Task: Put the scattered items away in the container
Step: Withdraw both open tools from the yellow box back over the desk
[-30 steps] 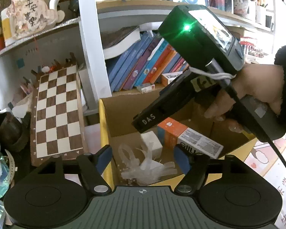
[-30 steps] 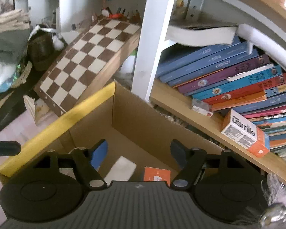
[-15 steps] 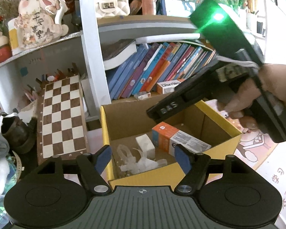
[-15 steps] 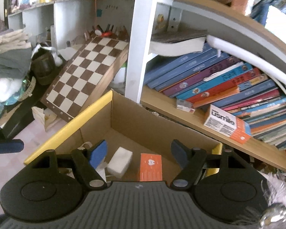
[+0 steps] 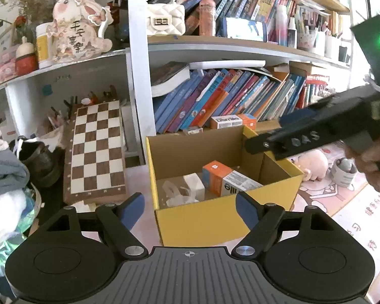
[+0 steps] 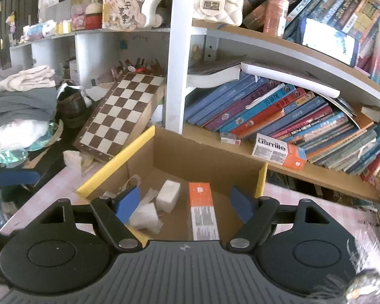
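Note:
A yellow-edged cardboard box [image 5: 223, 217] [image 6: 114, 164] stands on the floor by the bookshelf. Inside lie an orange and white carton [image 5: 228, 181] [image 6: 202, 210], a white foam block [image 5: 195, 182] [image 6: 168, 195] and crumpled clear plastic [image 5: 176, 193] [image 6: 144, 216]. My left gripper [image 5: 190, 206] hangs in front of the box's near wall, its jaws opening with nothing between them. My right gripper [image 6: 185, 202] hovers above the box, jaws also opening and empty; in the left wrist view it shows as a black tool [image 5: 316, 136] in a hand over the box's right corner.
A chessboard [image 5: 96, 149] [image 6: 121, 111] leans on the shelf left of the box. Books and a second orange and white carton [image 6: 278, 152] [image 5: 233, 121] fill the low shelf behind. Folded clothes [image 6: 20, 101] lie at the left; a pink plush pig [image 5: 311, 164] lies right.
Both grippers pulled back and up from the box, so more of the shelves shows. Both pairs of jaws spread wider. The right gripper moved off to the right in the left wrist view.

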The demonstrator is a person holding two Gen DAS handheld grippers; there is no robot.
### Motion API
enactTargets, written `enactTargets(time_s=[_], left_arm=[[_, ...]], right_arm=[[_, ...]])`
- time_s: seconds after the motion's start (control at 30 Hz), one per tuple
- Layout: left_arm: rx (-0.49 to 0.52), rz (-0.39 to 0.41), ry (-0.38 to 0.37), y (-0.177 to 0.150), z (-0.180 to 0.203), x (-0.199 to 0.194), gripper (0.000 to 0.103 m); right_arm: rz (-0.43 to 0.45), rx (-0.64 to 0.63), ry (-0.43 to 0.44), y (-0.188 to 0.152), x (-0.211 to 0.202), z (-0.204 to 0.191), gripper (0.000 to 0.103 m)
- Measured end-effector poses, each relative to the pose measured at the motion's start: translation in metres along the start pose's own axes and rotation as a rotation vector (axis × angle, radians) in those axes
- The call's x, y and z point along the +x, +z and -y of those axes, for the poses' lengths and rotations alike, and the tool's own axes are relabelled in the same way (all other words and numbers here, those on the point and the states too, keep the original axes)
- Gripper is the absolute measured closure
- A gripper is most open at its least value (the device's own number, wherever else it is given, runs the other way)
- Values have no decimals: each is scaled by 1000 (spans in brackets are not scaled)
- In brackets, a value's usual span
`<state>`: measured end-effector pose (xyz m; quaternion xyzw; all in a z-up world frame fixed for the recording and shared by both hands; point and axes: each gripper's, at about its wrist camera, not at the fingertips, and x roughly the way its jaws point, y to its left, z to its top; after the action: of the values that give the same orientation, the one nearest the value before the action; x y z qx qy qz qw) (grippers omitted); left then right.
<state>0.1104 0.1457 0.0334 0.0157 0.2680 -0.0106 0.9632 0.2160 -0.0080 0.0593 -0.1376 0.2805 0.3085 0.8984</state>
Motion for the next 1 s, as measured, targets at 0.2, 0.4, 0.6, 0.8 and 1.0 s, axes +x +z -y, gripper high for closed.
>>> enactTargets(time_s=[0.2, 0.4, 0.6, 0.8, 1.0], left_arm=[[-19, -8, -4, -11, -1, -12, 19], [-25, -34, -12, -25, 2, -19, 19], [-29, -58, -19, -36, 8, -23, 19], [-30, -78, -30, -44, 17, -24, 17], [-39, -110, -50, -54, 27, -22, 13]], right_arm=[[-5, 4, -10, -26, -24, -8, 24], [-35, 14, -21, -51, -38, -11, 23], [-65, 40, -42, -75, -45, -13, 23], [-89, 91, -72, -100, -53, -12, 19], [-122, 139, -134, -131, -63, -13, 16]])
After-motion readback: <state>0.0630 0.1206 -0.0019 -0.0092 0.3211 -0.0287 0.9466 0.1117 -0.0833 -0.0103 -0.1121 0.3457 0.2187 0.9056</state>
